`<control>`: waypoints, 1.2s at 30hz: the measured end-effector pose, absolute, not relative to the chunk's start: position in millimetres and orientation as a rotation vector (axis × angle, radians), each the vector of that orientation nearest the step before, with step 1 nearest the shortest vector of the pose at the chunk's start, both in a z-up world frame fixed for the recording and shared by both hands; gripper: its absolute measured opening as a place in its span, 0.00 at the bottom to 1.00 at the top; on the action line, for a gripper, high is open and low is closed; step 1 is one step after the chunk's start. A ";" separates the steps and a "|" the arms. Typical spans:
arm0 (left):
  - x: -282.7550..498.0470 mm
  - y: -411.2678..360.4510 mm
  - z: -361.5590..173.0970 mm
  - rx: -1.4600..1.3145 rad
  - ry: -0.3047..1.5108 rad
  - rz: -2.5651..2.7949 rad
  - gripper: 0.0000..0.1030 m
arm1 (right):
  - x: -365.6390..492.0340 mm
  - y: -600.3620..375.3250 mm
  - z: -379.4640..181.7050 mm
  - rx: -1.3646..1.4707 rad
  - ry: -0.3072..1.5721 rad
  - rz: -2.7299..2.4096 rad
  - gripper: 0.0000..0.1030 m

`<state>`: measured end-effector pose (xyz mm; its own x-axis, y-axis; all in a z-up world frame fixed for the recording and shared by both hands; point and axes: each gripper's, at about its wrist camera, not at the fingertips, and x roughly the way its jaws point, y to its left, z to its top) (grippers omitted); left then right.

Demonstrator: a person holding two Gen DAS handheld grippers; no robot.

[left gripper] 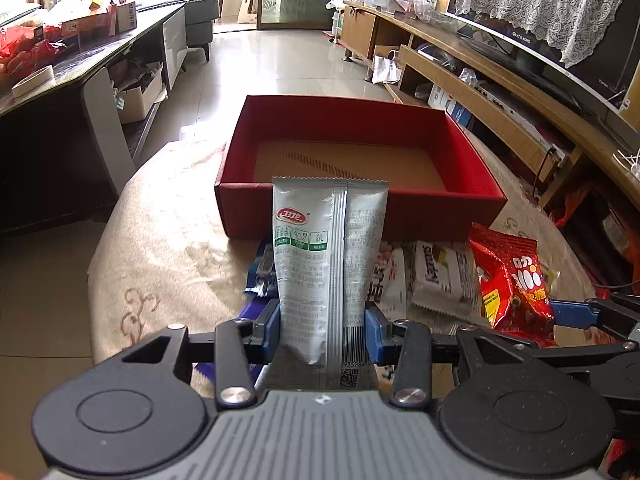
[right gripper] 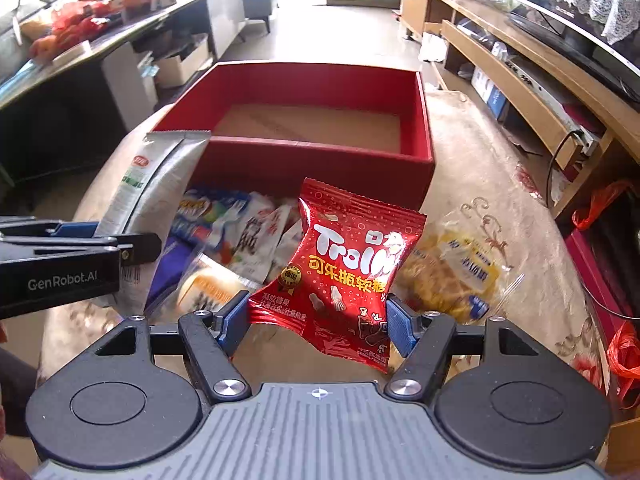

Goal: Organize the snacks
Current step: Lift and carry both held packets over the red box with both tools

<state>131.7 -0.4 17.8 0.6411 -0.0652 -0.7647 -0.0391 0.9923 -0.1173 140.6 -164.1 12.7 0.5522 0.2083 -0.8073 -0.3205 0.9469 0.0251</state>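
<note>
Left wrist view: the left gripper (left gripper: 325, 326) is clamped on a flat grey-white sachet (left gripper: 329, 256), held upright just before the near wall of the red box (left gripper: 360, 208). The box is rectangular, open-topped, its brown card floor bare, and sits toward the far edge of the table (left gripper: 160, 240), which wears a beige patterned cloth. Loose packets (left gripper: 440, 276) lie along the box's near wall. In the right wrist view, the right gripper (right gripper: 318, 320) grips a glossy, crinkled red candy bag (right gripper: 352, 268), lifted above the pile. Bare cloth runs to the table's right edge. Tiled floor lies beyond.
</note>
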 end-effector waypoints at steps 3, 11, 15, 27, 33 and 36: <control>141.0 -3.2 20.4 -0.125 0.865 -0.023 0.37 | 152.1 -163.8 17.6 -0.118 0.920 0.302 0.73; 173.7 -4.4 31.7 -0.127 0.820 -0.016 0.37 | 182.3 -161.9 27.8 -0.087 0.877 0.287 0.73; 190.7 -3.9 35.4 -0.130 0.807 -0.016 0.37 | 196.6 -162.4 29.5 -0.073 0.870 0.276 0.73; 242.3 -5.3 39.3 -0.104 0.775 0.016 0.37 | 239.3 -152.6 34.5 -0.079 0.834 0.246 0.73; 266.7 -3.7 33.3 -0.092 0.787 0.037 0.37 | 261.3 -146.6 29.4 -0.096 0.837 0.240 0.73; 276.2 -3.9 29.0 -0.087 0.794 0.046 0.37 | 270.9 -144.4 25.7 -0.097 0.843 0.240 0.73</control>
<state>276.2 -3.9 29.0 0.7003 0.0091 -0.7138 -0.0743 0.9954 -0.0601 270.9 -144.4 25.7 0.6402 0.1716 -0.7488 -0.2483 0.9686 0.0097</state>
